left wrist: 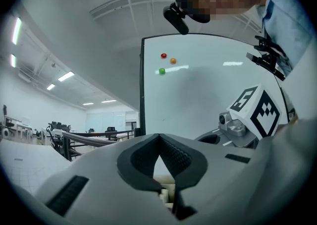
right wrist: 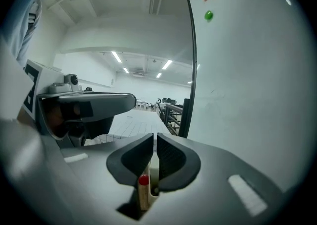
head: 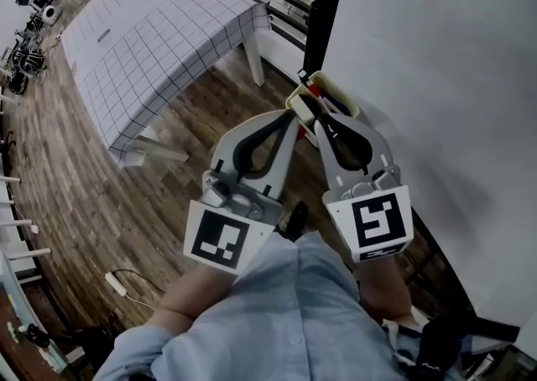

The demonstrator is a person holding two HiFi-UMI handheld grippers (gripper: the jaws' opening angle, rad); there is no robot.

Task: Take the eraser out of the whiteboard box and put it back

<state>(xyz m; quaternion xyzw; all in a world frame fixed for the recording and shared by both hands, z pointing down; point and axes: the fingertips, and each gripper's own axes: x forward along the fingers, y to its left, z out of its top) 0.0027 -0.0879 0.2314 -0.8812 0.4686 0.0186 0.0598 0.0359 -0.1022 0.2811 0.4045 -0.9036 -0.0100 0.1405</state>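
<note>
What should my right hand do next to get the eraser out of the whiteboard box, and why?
Probably open the right tongs wider before reaching in. They stand only a slit apart with nothing gripped, their tips already at the whiteboard box, where a red-capped marker shows just beyond them. The eraser itself can't be made out from here, so spread first, then lower in.

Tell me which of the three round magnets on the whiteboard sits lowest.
The green magnet: it sits below the red magnet and the orange magnet.

Left gripper (head: 291, 117) level, fingers (left wrist: 174, 157) together, right gripper (head: 318, 119) beside it, tilted slightly down, fingers (right wrist: 171, 156) barely apart
</note>
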